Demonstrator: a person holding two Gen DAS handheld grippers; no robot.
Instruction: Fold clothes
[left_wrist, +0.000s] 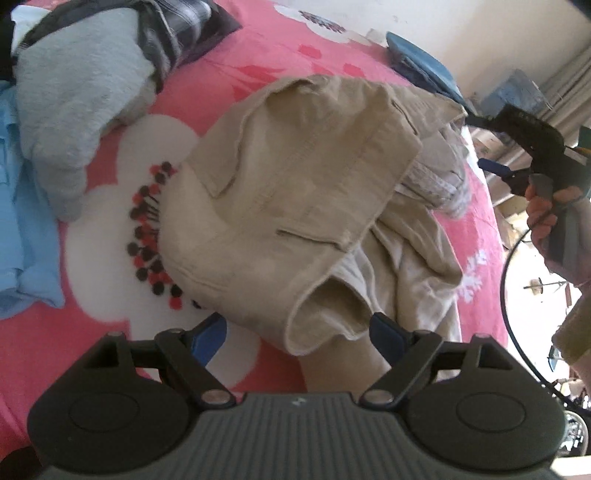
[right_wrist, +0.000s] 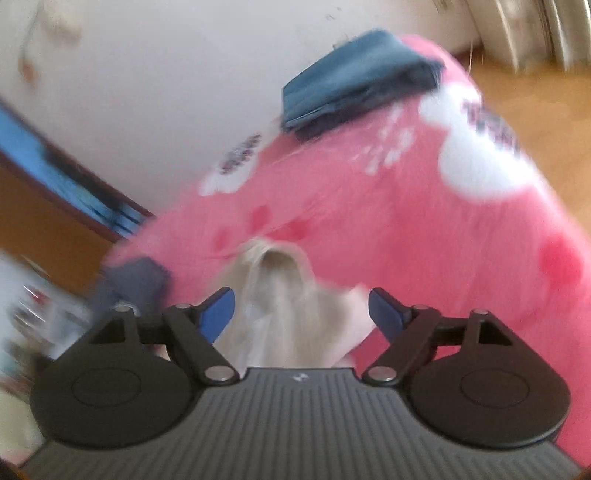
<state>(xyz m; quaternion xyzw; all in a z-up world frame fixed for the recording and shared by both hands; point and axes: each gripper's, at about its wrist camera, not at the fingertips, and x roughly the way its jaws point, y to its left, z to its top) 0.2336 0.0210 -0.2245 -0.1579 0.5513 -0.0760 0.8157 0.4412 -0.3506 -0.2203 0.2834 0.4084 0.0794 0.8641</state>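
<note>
your left gripper sits low at the near hem of the beige trousers, fingers spread wide with nothing pinched; the open leg cuff lies between the two blue pads, which reads as a line-up for a grip on the hem rather than a hold. the trousers lie across the middle of the pink floral blanket, one panel already laid over the rest, pockets showing, with looser cloth bunched toward the right side, so the fold looks partly done and untidy at that edge. your right gripper is also spread wide and empty; in the left view you hold it raised off the far right side of the bed, clear of the cloth. its own view is badly motion-blurred: pale fabric shows between the fingers, but you cannot tell whether it touches. likely you hold it off so the left can set the hem first. other clothes are parked at the margins, probably to keep the working patch free: a grey garment and a plaid one at the far left, a light blue shirt at the left edge, a folded blue piece at the far end of the bed near the white wall. the blanket is soft and will give under pressure. wood floor shows beyond the bed, curtains too.
</note>
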